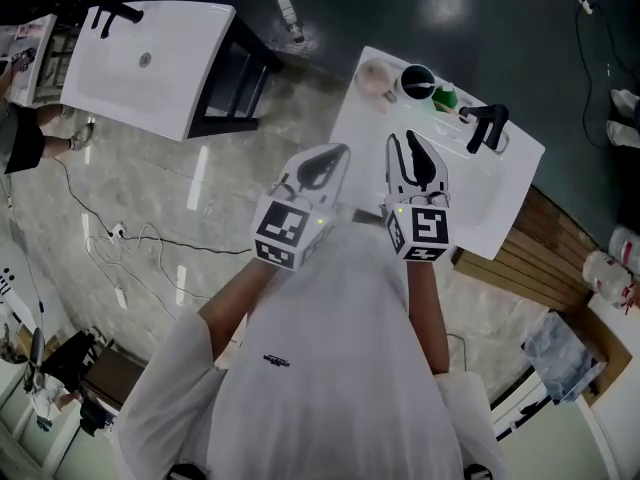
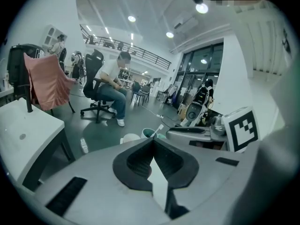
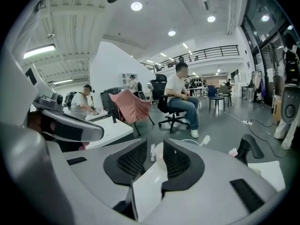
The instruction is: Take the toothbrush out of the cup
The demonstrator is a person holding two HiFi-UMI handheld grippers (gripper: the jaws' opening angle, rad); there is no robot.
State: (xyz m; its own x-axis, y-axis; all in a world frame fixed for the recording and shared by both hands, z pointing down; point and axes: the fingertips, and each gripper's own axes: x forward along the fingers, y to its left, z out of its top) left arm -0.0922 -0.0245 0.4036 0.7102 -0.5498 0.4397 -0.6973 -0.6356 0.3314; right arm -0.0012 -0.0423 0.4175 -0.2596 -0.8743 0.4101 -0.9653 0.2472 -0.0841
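A dark cup (image 1: pixel 417 80) stands at the far end of a white sink counter (image 1: pixel 505 193), beside a green item (image 1: pixel 444 97). In the left gripper view the cup (image 2: pixel 148 133) shows just past the jaws, with the white toothbrush (image 2: pixel 158 128) leaning out of it. The toothbrush's head (image 3: pixel 205 139) also peeks over the right jaw in the right gripper view. My left gripper (image 1: pixel 318 168) (image 2: pixel 153 139) hovers near the counter's near-left edge, jaws closed together and empty. My right gripper (image 1: pixel 412 156) (image 3: pixel 154 146) hangs over the counter short of the cup, jaws apart with nothing between them.
A black faucet (image 1: pixel 487 126) (image 3: pixel 251 146) rises on the counter right of the cup. A second white sink (image 1: pixel 150 58) stands at the upper left. A bottle (image 1: pixel 289 16) and cables (image 1: pixel 130 238) lie on the floor. Seated people (image 3: pixel 180 97) are far behind.
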